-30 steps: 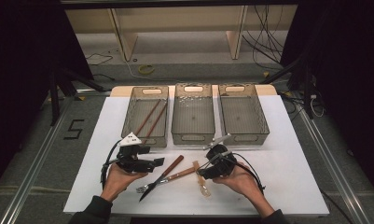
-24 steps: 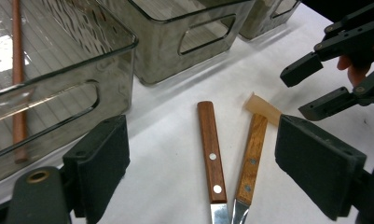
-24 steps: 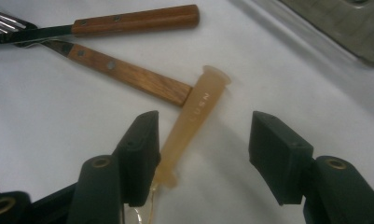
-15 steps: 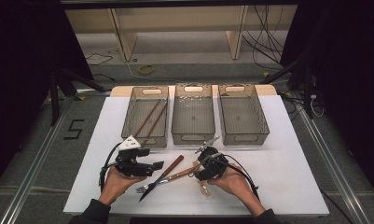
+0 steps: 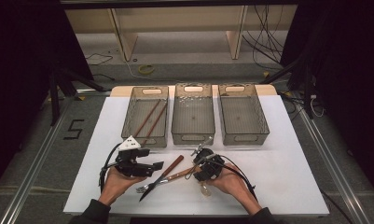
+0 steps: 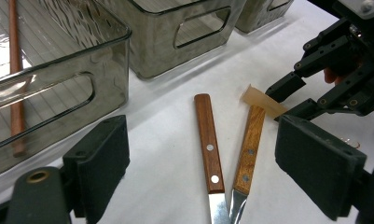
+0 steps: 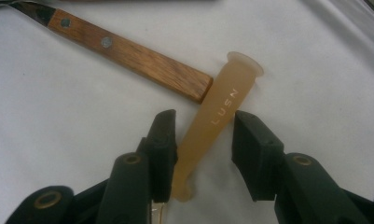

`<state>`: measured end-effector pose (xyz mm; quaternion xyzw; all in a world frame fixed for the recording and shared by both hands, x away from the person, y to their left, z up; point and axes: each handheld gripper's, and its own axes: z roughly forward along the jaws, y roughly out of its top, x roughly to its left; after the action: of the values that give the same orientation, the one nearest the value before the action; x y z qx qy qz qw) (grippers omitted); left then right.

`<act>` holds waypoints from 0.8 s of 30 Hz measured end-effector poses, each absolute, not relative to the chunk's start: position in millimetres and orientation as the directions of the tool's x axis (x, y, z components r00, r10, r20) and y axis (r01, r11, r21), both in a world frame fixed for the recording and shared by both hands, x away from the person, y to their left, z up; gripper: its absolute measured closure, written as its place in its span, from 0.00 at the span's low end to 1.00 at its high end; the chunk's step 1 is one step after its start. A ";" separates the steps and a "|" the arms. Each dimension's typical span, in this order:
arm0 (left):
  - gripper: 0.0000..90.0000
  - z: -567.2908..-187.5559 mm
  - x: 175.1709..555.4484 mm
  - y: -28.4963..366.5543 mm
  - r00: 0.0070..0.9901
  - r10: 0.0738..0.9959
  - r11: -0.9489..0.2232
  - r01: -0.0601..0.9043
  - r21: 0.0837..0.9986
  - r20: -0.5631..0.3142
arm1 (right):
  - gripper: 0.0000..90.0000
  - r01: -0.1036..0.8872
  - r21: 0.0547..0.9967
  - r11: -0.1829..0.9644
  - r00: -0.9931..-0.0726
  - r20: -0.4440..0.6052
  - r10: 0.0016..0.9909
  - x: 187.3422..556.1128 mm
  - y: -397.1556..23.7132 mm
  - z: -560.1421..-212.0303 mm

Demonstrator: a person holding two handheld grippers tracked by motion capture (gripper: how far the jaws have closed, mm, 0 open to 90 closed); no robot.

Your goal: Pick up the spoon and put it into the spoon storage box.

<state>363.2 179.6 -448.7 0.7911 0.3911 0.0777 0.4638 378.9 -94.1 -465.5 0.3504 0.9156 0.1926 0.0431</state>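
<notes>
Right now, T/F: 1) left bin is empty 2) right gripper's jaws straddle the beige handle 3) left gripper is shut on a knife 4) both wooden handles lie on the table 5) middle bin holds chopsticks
1) False. The left bin holds two brown sticks.
2) True. The right gripper has a jaw on each side of the beige handle, with a gap still showing.
3) False. The left gripper is open, and the wooden handles lie untouched between its jaws.
4) True. Both rest on the white table.
5) False. The middle bin looks empty.
</notes>
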 end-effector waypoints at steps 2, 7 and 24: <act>0.19 -448.6 363.3 179.7 0.682 0.691 -0.264 0.547 0.795 -0.240 | 0.69 0.622 0.380 0.685 -0.752 0.046 0.657 378.7 -93.4 -465.2; 0.19 -449.3 363.6 179.4 0.686 0.687 -0.270 0.546 0.793 -0.239 | 0.78 0.634 0.369 0.679 -0.742 0.042 0.670 380.2 -96.1 -464.5; 0.19 -450.9 364.2 180.0 0.684 0.688 -0.269 0.550 0.790 -0.242 | 0.86 0.643 0.393 0.658 -0.727 0.043 0.685 383.0 -105.5 -459.7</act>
<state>364.2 180.0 -450.9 0.7931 0.3902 0.0744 0.4617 383.0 -105.5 -459.7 0.3653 0.9088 0.1942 0.0541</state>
